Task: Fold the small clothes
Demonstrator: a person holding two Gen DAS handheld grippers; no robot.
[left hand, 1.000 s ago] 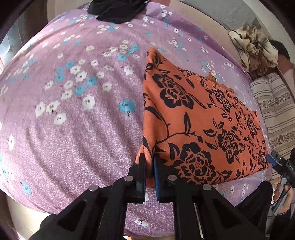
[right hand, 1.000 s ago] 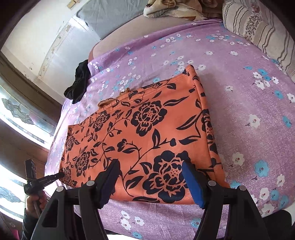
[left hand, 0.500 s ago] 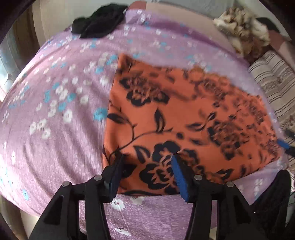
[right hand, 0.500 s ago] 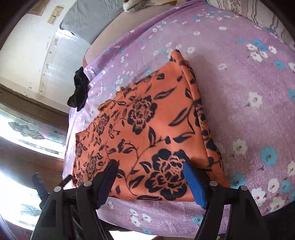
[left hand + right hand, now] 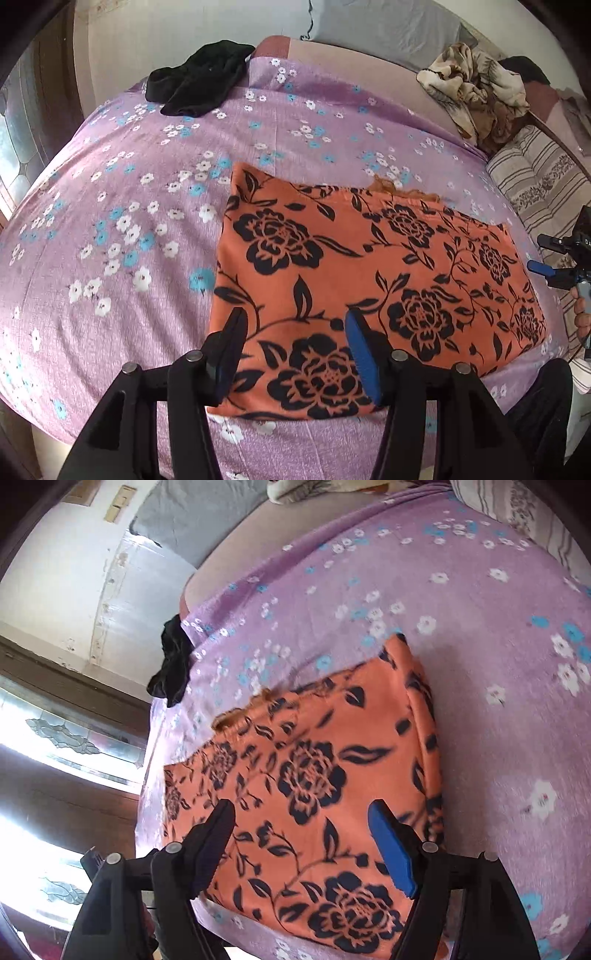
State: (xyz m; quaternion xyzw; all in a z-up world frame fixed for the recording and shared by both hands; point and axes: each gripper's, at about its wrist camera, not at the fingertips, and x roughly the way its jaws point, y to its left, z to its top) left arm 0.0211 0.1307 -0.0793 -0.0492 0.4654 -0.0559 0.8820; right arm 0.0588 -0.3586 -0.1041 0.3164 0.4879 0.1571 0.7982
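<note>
Left wrist view: the left gripper (image 5: 291, 325) hangs over the near edge of the orange flowered cloth (image 5: 369, 266), which lies folded flat on the purple bedspread (image 5: 110, 221); its jaws have just been opening, stand apart and grip nothing. Right wrist view: the right gripper (image 5: 301, 818) hovers above the same cloth (image 5: 314, 775), jaws wide and empty.

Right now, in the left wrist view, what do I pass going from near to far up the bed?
Left gripper with open jaws → orange cloth with black flowers lying flat → bare purple flowered bedsheet → crumpled black garment at the far edge.
</note>
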